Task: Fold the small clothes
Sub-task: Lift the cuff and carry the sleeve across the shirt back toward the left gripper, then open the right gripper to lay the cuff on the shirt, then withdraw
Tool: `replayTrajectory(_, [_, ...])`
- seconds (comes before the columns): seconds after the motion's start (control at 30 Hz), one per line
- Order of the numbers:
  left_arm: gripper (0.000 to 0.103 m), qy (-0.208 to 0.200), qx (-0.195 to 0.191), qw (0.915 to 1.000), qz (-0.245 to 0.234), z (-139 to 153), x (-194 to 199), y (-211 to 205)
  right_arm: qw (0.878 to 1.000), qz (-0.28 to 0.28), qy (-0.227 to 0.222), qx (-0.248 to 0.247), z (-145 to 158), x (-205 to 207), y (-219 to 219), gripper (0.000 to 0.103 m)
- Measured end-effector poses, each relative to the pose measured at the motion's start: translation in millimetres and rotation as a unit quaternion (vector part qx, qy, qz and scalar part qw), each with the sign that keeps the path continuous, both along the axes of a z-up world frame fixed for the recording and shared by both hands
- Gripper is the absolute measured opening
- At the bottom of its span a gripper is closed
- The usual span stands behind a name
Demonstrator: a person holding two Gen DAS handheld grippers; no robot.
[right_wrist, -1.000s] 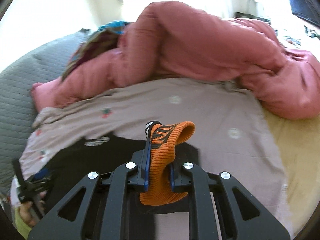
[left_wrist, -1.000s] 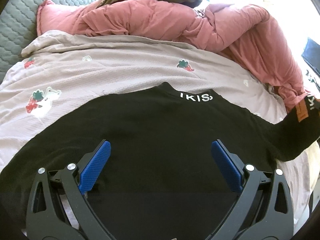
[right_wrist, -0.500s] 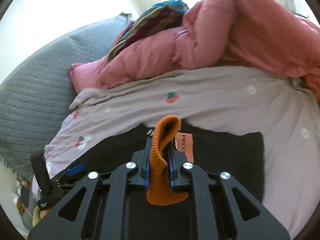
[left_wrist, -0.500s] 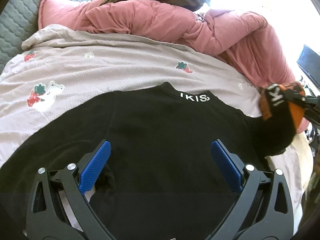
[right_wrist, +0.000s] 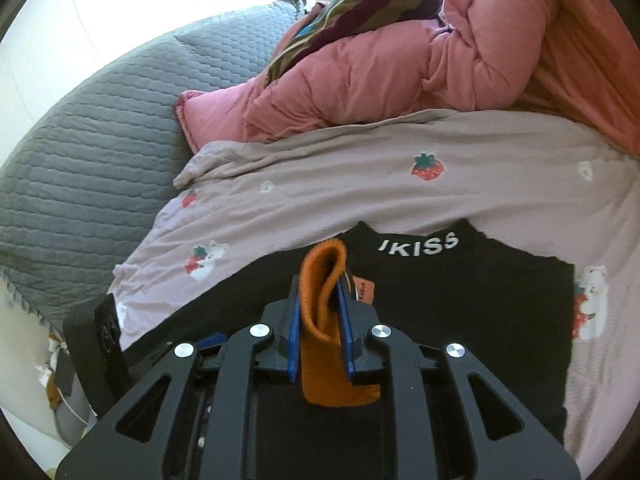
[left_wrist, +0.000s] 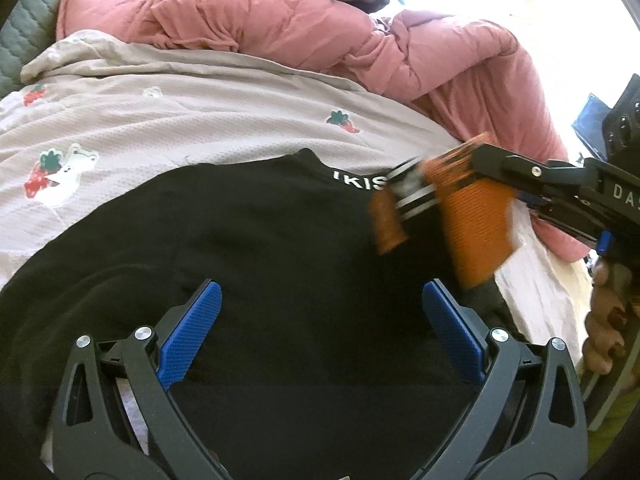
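Two blue-padded jaws of the left gripper point(left_wrist: 320, 328) stand spread wide over the black shirt point(left_wrist: 280, 280), gripping nothing; the shirt lies flat on the strawberry-print sheet point(left_wrist: 200, 120). From the right comes an orange ribbed cuff point(left_wrist: 476, 220). Over to the right wrist view: right gripper point(right_wrist: 320, 320), jaws just easing apart, the orange cuff still pinched between them above the shirt's back.

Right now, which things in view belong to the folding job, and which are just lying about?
Job:
black top, spread flat
orange cuff of its sleeve, between the right gripper pads, jaws just opening
left gripper, open over the top

Lying about:
pink duvet
strawberry-print sheet
grey quilted cover
striped cloth
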State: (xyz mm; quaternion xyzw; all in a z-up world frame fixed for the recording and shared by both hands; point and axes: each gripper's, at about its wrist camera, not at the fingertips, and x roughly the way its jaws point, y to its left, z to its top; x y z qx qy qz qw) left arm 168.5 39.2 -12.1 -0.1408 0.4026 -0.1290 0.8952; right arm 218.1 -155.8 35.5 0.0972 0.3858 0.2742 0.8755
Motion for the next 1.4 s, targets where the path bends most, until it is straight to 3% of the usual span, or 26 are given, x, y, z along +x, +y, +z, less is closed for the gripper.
replayTrajectory(0.07, [0.095,-0.001,-0.004,1.0,-0.002,-0.4,0.1,0.1,1.0,-0.003,-0.005,-0.002,0.5,-0.5,-1.6,0.029])
replayTrajectory(0.2, [0.095,0.007,-0.014,0.9999,0.004,-5.3,1.8,4.0,1.0,-0.025,-0.008,-0.001,-1.2,0.1,-17.3,0.033])
replayTrajectory(0.37, [0.095,0.03,-0.031,0.999,0.01,-16.8,6.1,9.3,0.997,-0.071,-0.018,-0.032,-8.6,0.3,-44.9,0.043])
replayTrajectory(0.53, [0.092,0.049,-0.045,0.9966,0.048,-33.6,8.6,19.2,0.992,-0.11,-0.015,-0.054,-21.7,-3.3,-76.6,0.047])
replayTrajectory(0.63, [0.07,0.047,-0.042,0.9965,0.055,-36.4,10.0,16.8,0.99,-0.13,-0.012,-0.06,-29.6,-7.0,-94.1,0.048])
replayTrajectory(0.67, [0.058,0.046,-0.038,0.9966,0.057,-37.6,10.8,15.3,0.989,-0.133,-0.01,-0.062,-31.5,-8.1,-98.0,0.048])
replayTrajectory(0.73, [0.05,0.046,-0.027,0.9967,0.062,-39.6,12.8,12.2,0.988,-0.139,-0.005,-0.066,-37.2,-9.8,-106.5,0.048])
replayTrajectory(0.8, [0.029,0.046,-0.018,0.9969,0.06,-42.2,14.9,8.0,0.987,-0.145,-0.001,-0.067,-41.0,-11.1,-112.6,0.048])
replayTrajectory(0.9, [0.011,0.027,-0.01,0.9974,0.065,-39.1,12.2,6.5,0.985,-0.161,0.007,-0.061,-46.7,-11.9,-124.0,0.048])
replayTrajectory(1.07, [0.009,-0.013,-0.031,0.9973,0.066,-14.8,-0.4,17.4,0.982,-0.175,0.006,-0.063,-47.5,-15.0,-133.4,0.048])
replayTrajectory(1.17, [0.01,-0.028,-0.008,0.9976,0.062,-2.9,-5.0,16.6,0.982,-0.178,0.005,-0.066,-47.4,-17.3,-137.8,0.048])
replayTrajectory(1.23, [0.012,-0.017,0.009,0.9984,0.052,-4.2,-3.6,13.9,0.981,-0.179,0.004,-0.073,-47.9,-17.8,-137.0,0.048])
replayTrajectory(1.37, [0.035,-0.017,0.009,0.9983,0.055,-3.6,-5.2,19.5,0.981,-0.174,-0.004,-0.091,-49.4,-19.6,-129.3,0.048])
replayTrajectory(1.4, [0.036,-0.021,0.007,0.9979,0.06,-1.2,-5.9,23.3,0.98,-0.17,-0.007,-0.099,-50.6,-20.4,-125.4,0.048])
